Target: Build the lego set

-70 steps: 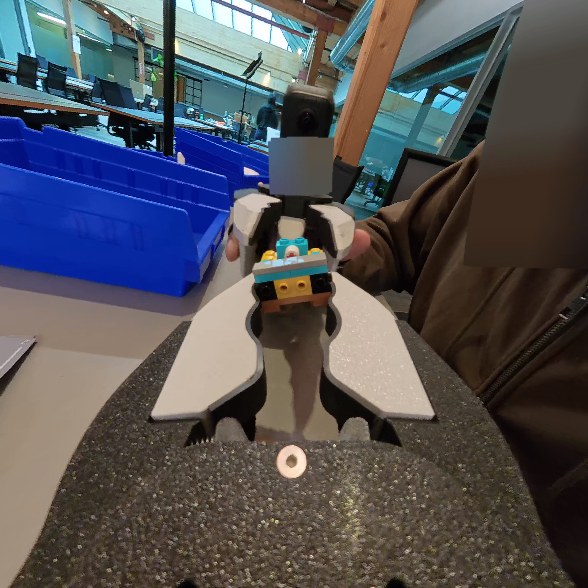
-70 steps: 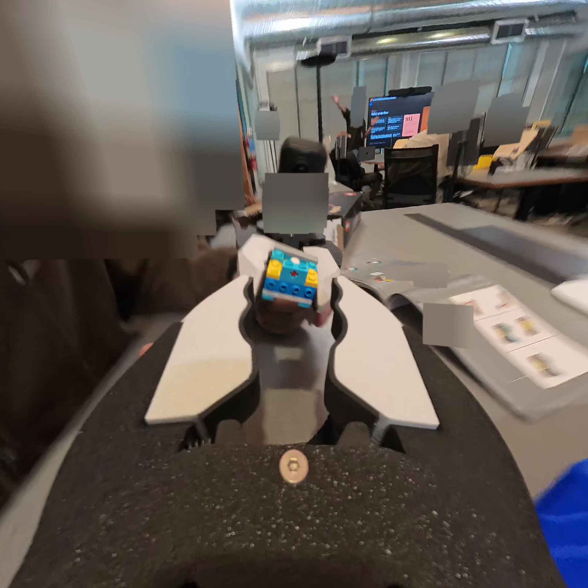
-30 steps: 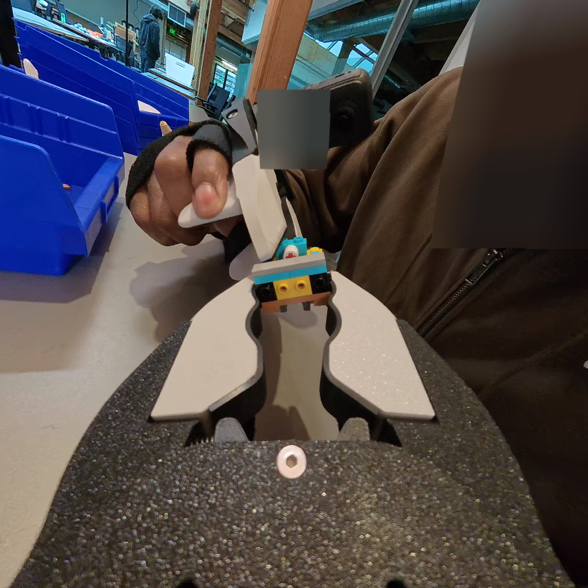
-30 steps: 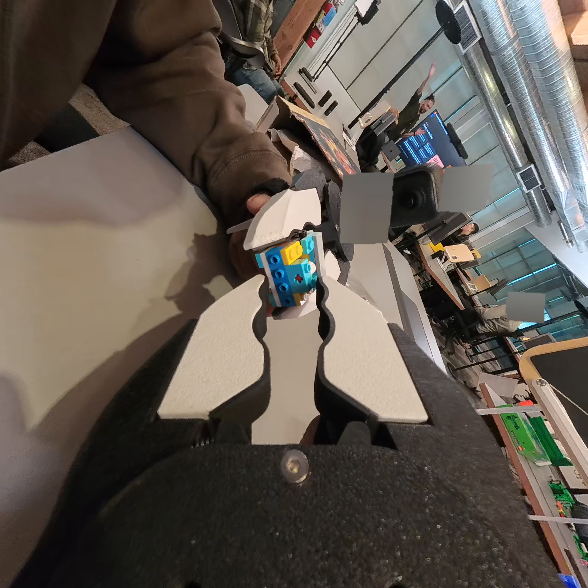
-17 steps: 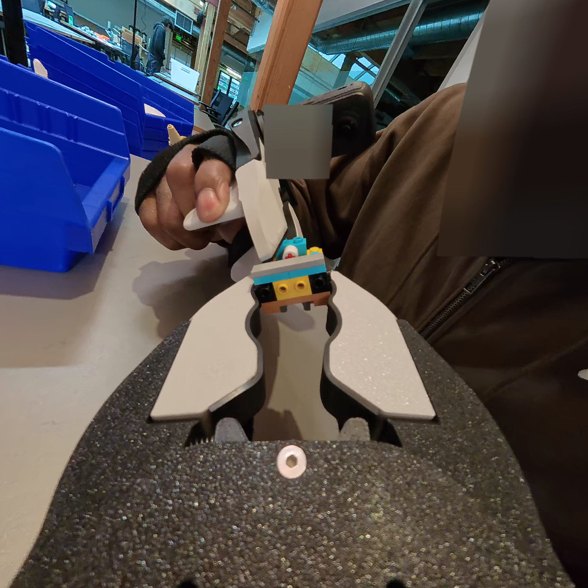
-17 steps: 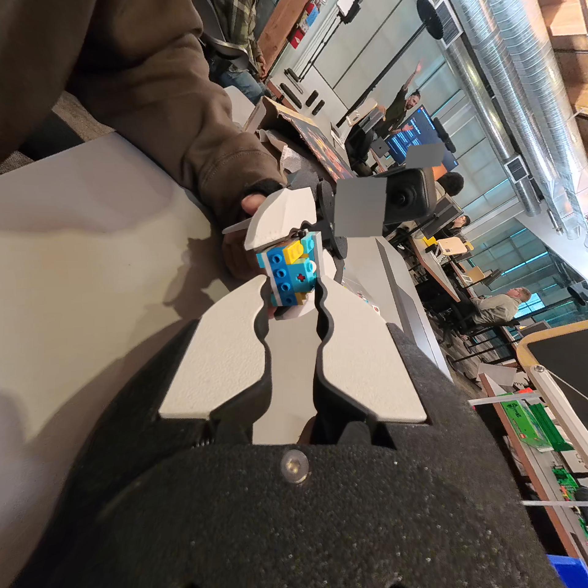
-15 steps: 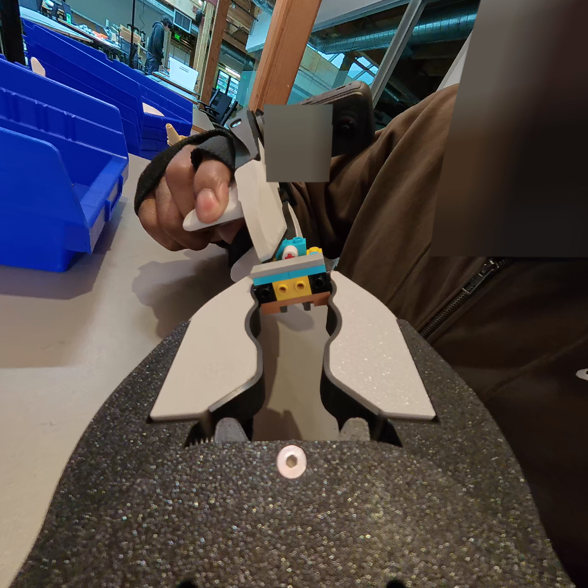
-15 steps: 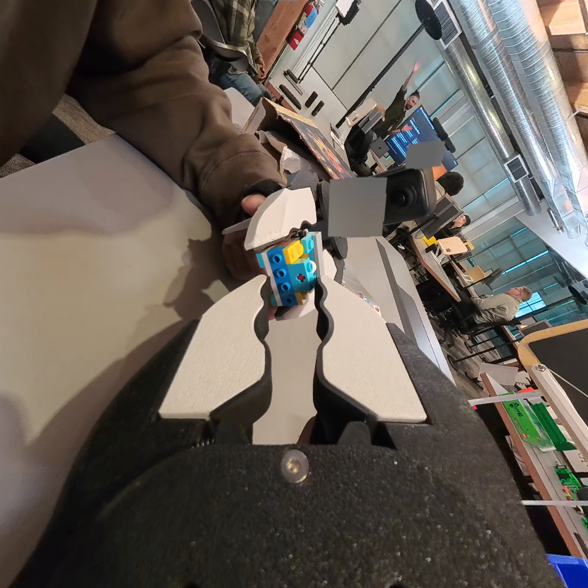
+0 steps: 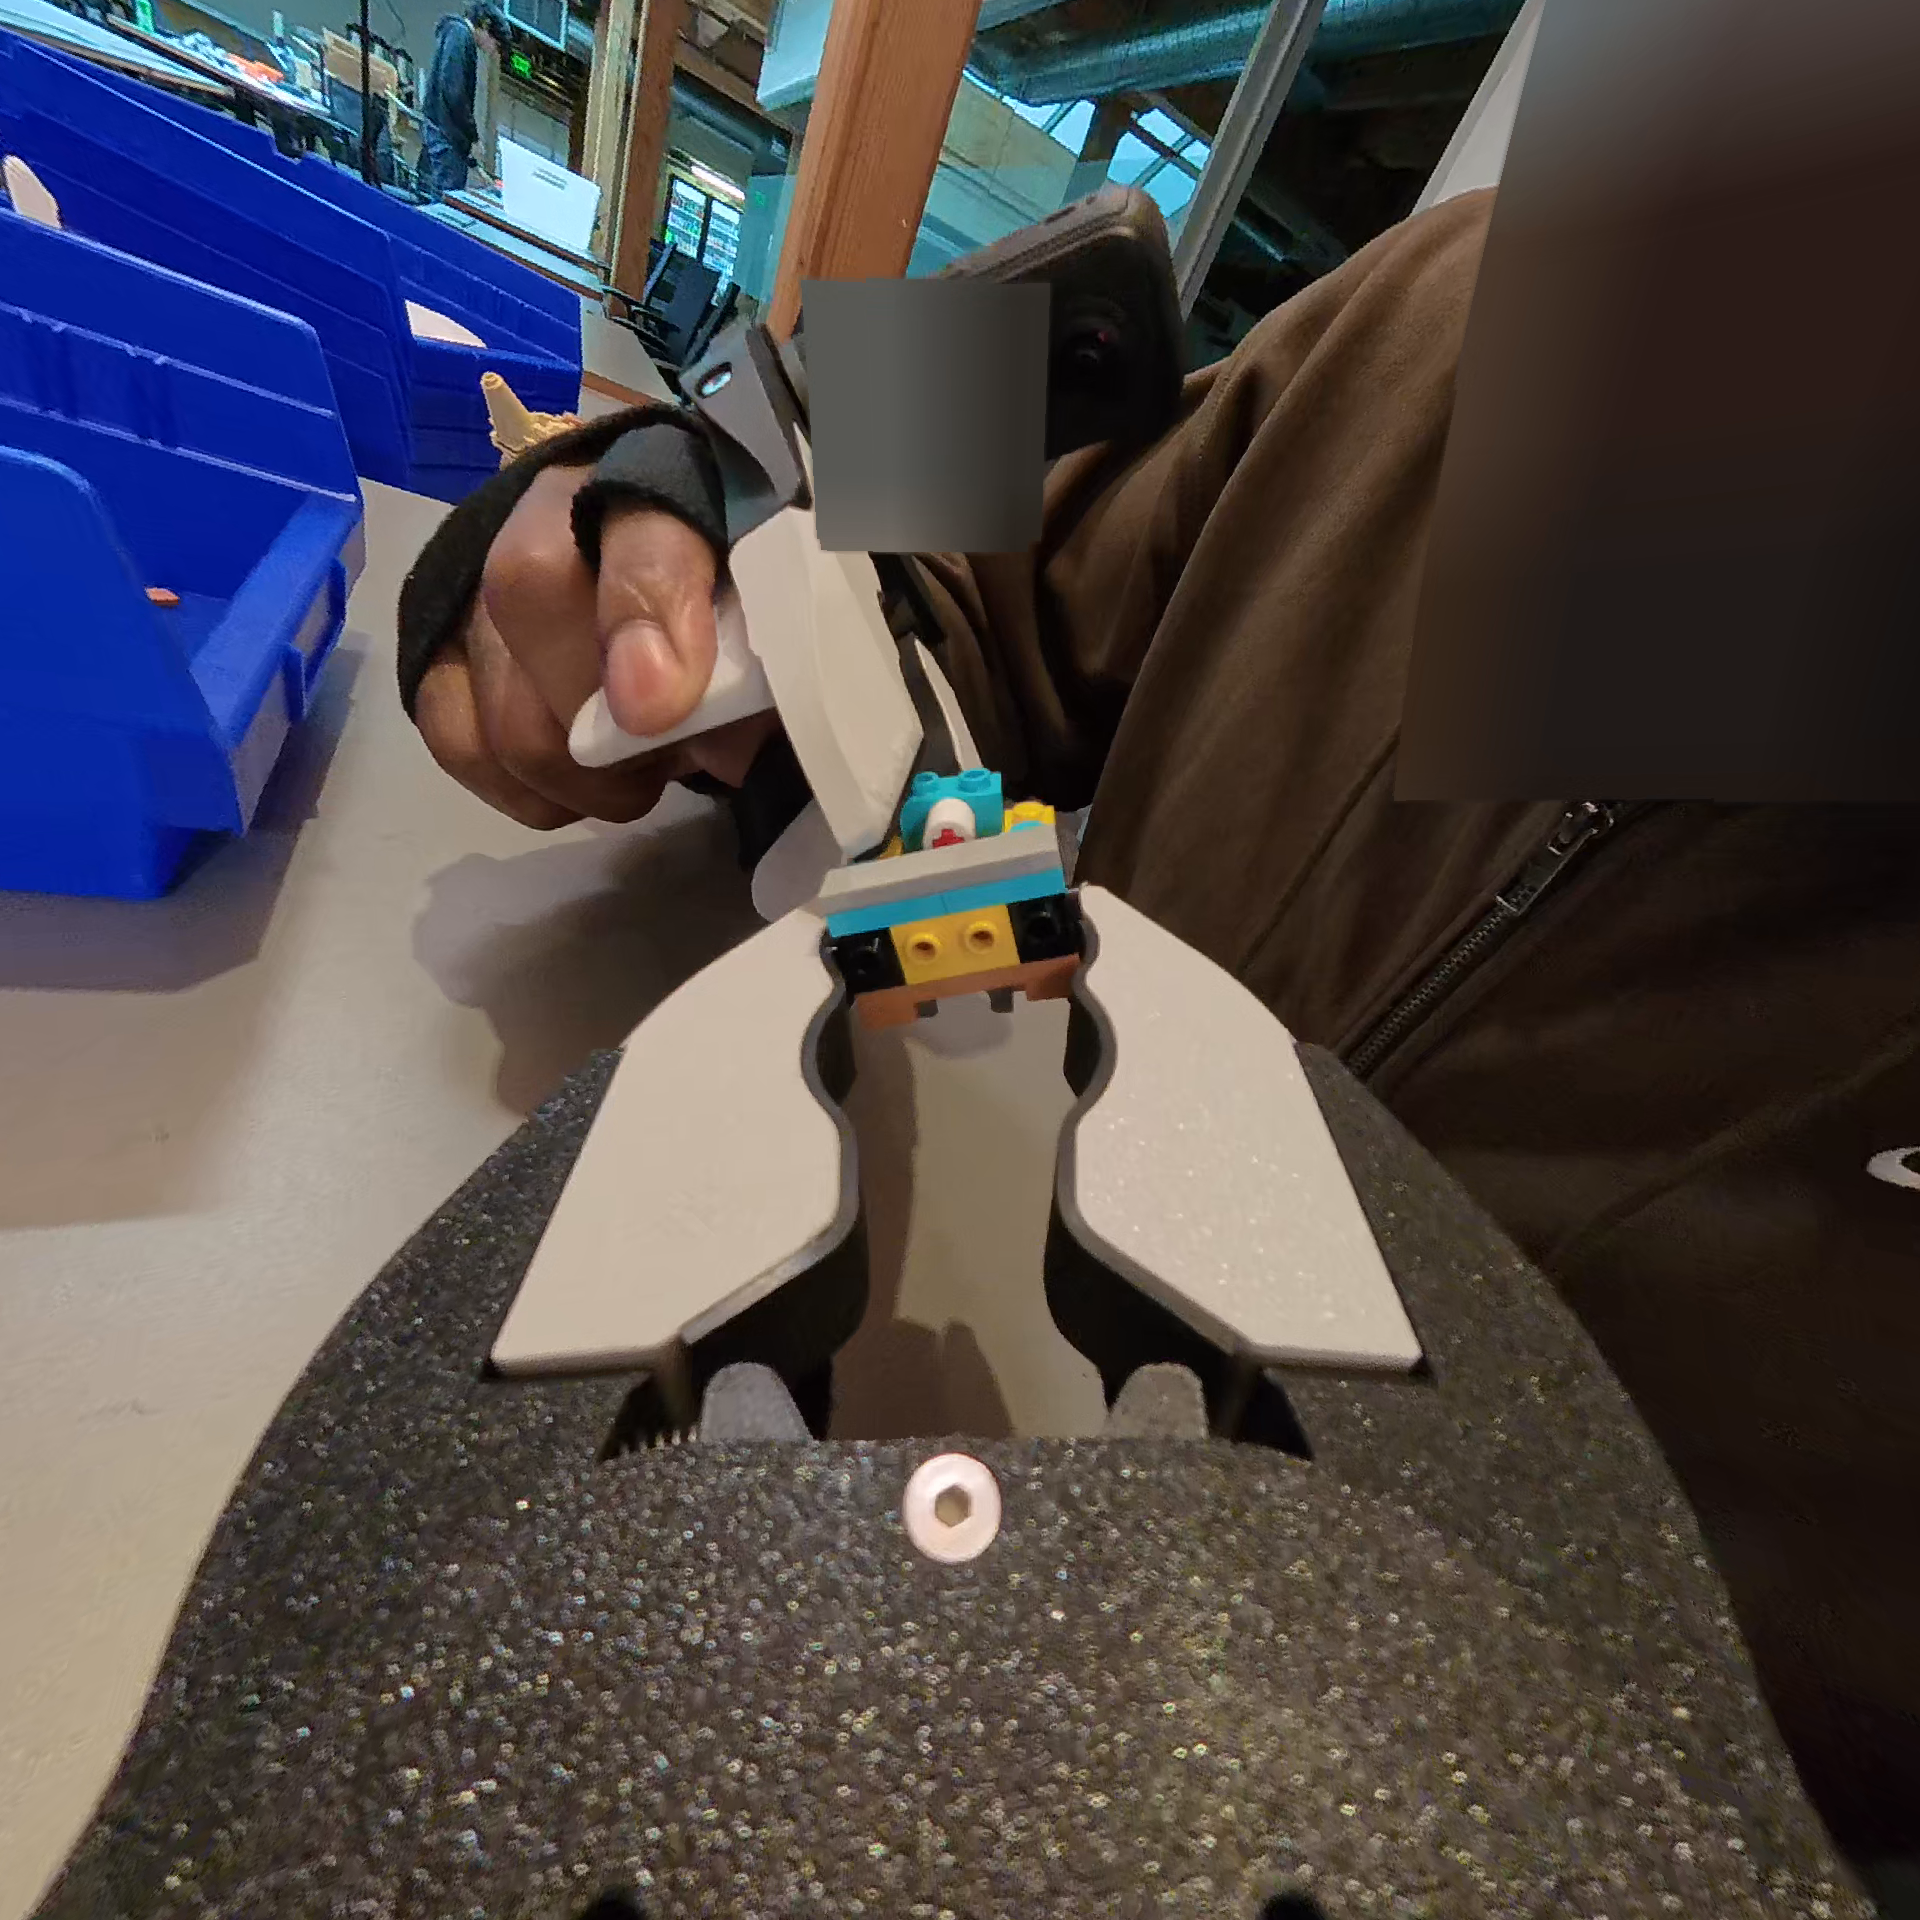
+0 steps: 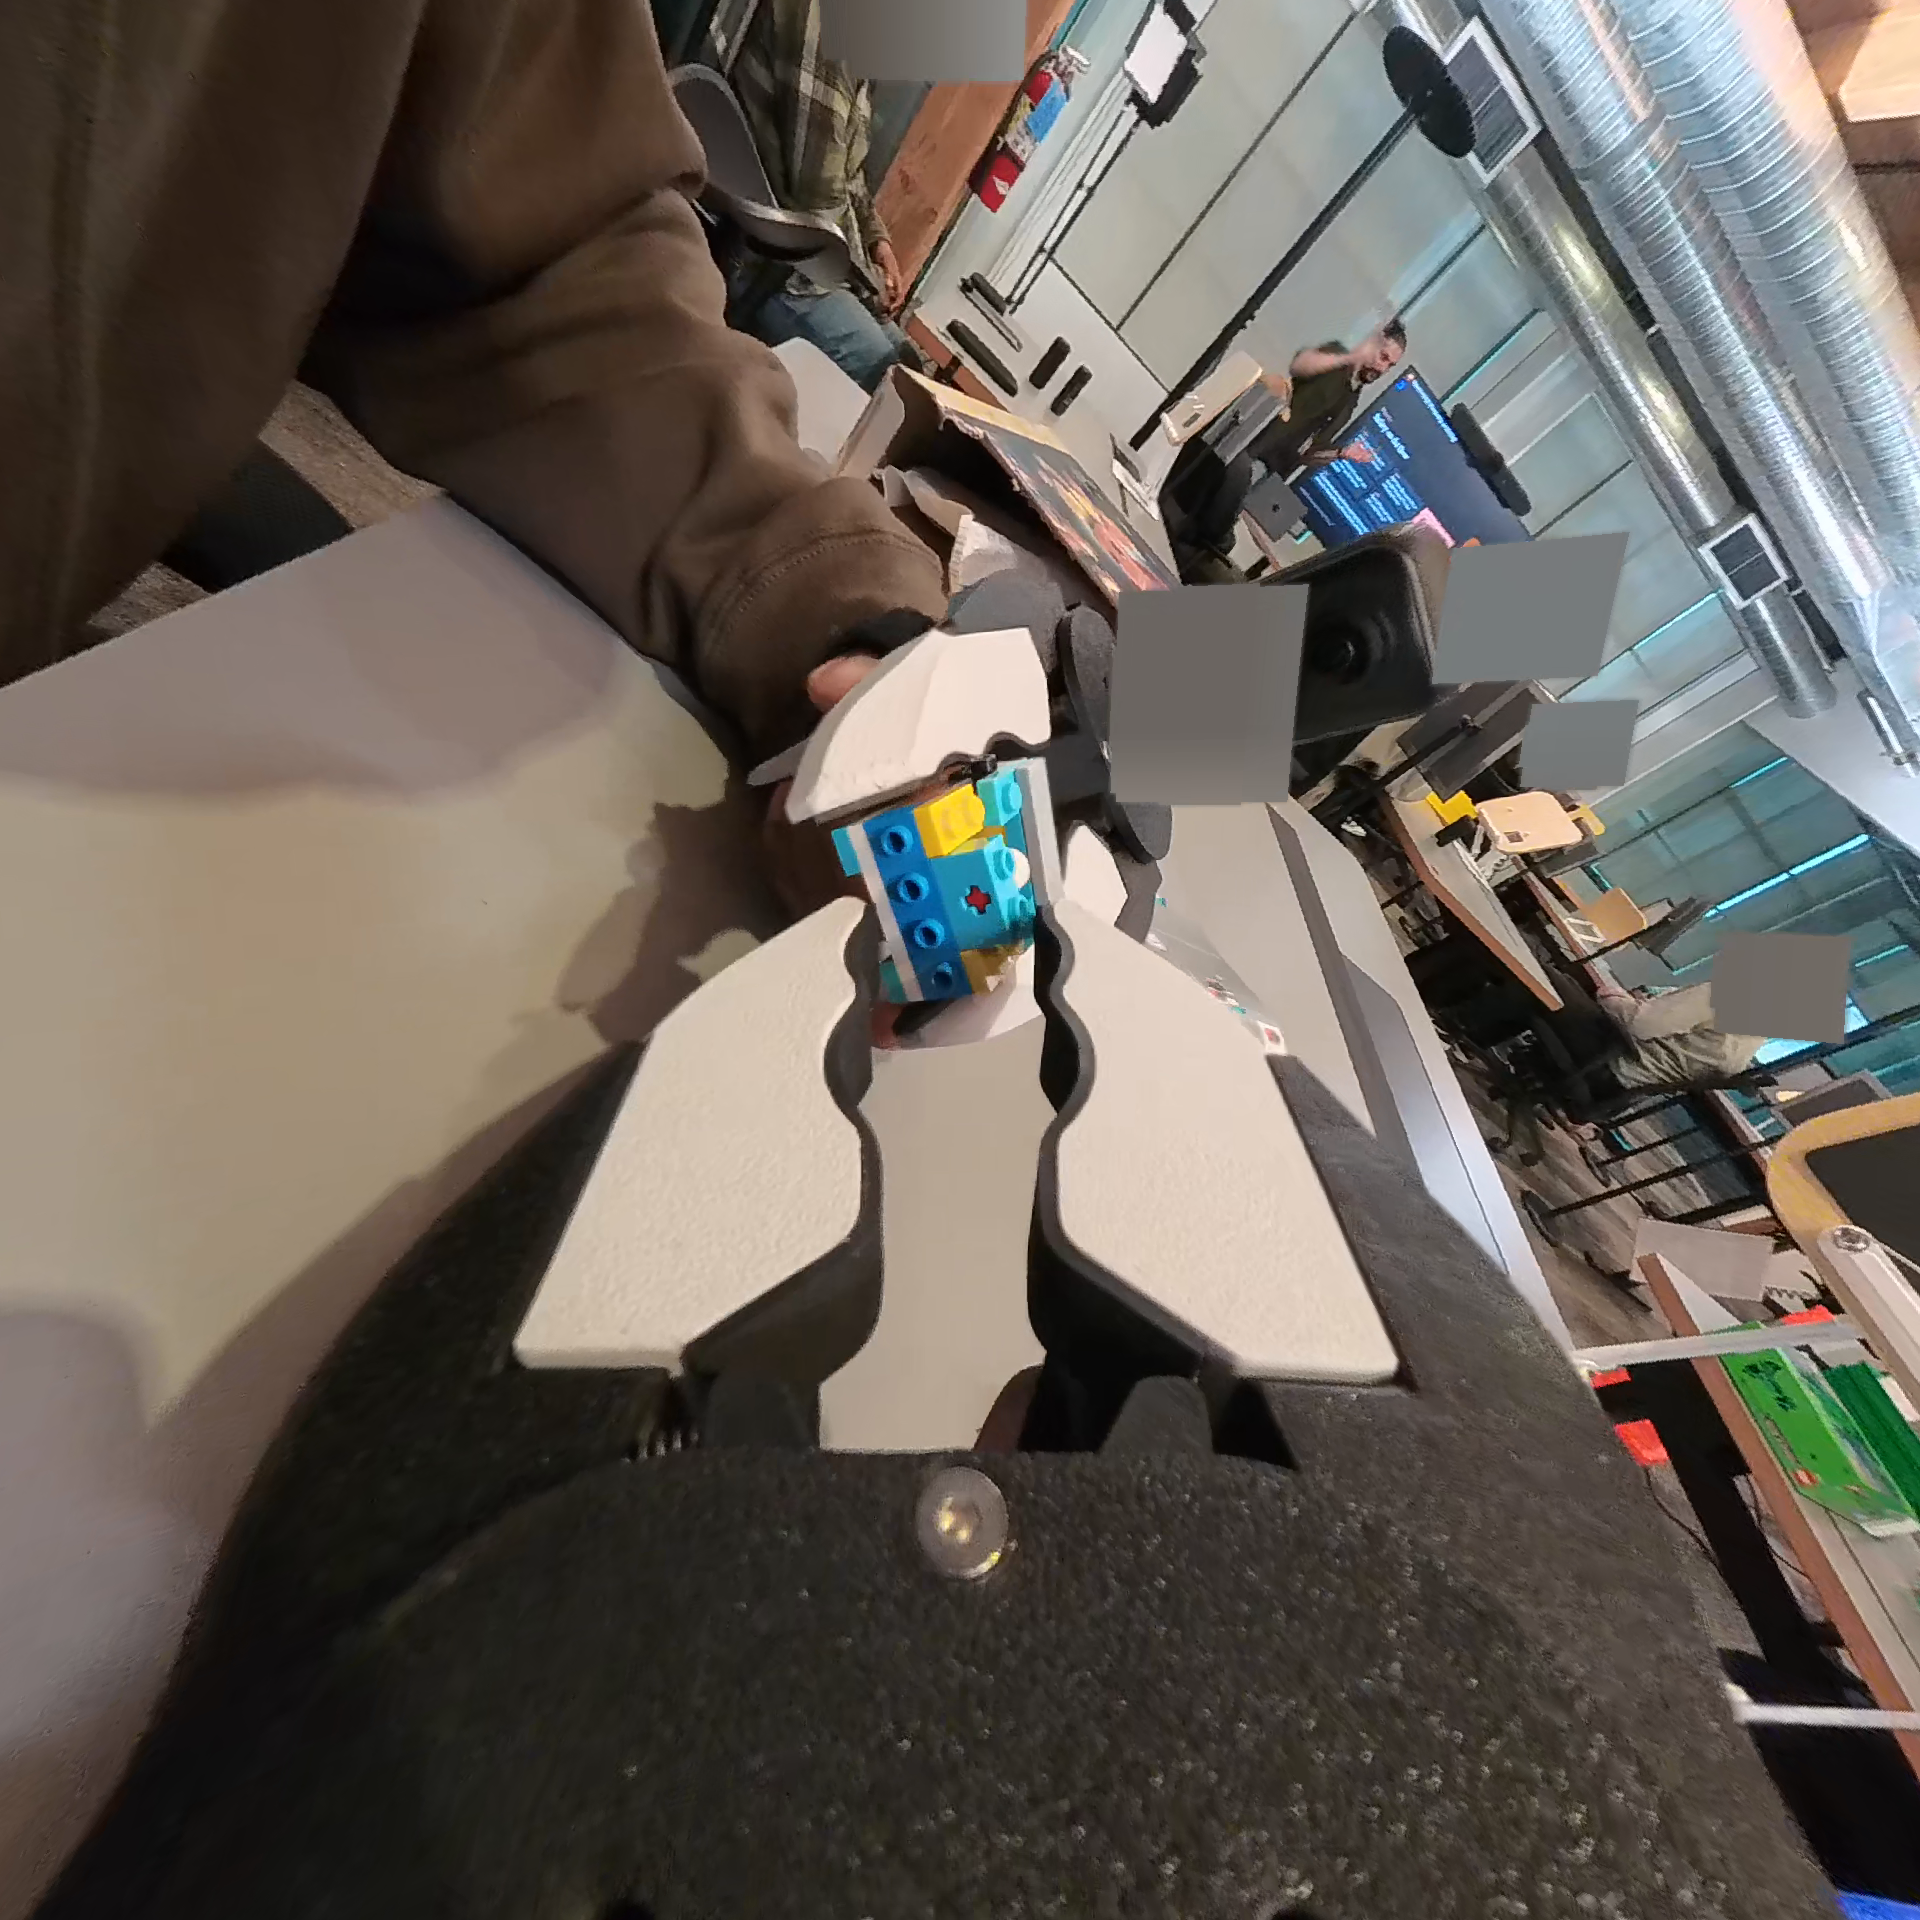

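A small lego model (image 9: 951,940) with a grey and teal top plate, yellow brick, black bricks and brown base sits between the tips of my left gripper (image 9: 951,961), which is shut on its lower part. My right gripper (image 9: 823,857), turned on its side, comes in from the upper left and meets the model's top by a teal brick with a red cross (image 9: 948,821). In the right wrist view the model (image 10: 935,899) shows blue, yellow and teal studs between the tips of my right gripper (image 10: 951,935). The left gripper's white fingers (image 10: 914,717) clamp it from behind.
Blue bins (image 9: 156,623) stand at the left on the grey table (image 9: 208,1091). A person's gloved hand (image 9: 540,644) and brown jacket (image 9: 1299,727) are close behind the model. An open cardboard box (image 10: 1039,478) lies farther along the table. A green box (image 10: 1829,1423) is at the right. Left and right tips are no more than a few centimetres apart.
Since 2.3 s ago my right gripper has rolled onto its side and narrowed onto the model's top. Over the last second both grippers have stayed nearly still.
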`<action>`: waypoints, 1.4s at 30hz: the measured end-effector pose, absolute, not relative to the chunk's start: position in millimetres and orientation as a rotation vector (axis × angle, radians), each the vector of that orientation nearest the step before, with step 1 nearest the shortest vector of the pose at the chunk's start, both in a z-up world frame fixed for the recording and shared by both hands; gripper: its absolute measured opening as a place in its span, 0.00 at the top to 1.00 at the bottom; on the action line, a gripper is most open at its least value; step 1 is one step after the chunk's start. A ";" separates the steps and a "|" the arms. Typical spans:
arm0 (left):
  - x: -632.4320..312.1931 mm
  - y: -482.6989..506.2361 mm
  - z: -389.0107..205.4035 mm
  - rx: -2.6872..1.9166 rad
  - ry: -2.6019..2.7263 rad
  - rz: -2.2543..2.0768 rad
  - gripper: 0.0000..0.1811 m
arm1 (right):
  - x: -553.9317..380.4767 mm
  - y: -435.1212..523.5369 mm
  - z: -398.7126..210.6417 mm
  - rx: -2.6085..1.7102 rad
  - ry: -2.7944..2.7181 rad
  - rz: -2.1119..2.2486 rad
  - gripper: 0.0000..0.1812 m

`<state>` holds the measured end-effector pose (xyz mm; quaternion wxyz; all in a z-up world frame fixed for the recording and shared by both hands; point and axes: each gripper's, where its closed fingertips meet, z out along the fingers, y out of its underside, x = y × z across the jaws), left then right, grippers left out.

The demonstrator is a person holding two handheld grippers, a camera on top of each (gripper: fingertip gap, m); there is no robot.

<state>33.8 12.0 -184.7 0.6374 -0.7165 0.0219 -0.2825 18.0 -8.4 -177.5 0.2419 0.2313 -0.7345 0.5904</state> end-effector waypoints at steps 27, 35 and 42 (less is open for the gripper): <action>42.5 10.9 -185.8 -1.633 0.066 -0.733 0.79 | 23.4 -10.3 -182.3 0.724 -1.997 1.504 0.81; 37.7 11.7 -185.2 -1.625 0.037 -0.725 0.79 | 17.3 -10.2 -182.1 0.683 -1.921 1.450 0.84; 38.6 11.7 -183.8 -1.614 0.036 -0.729 0.79 | 17.6 -10.0 -181.2 0.665 -1.908 1.452 0.85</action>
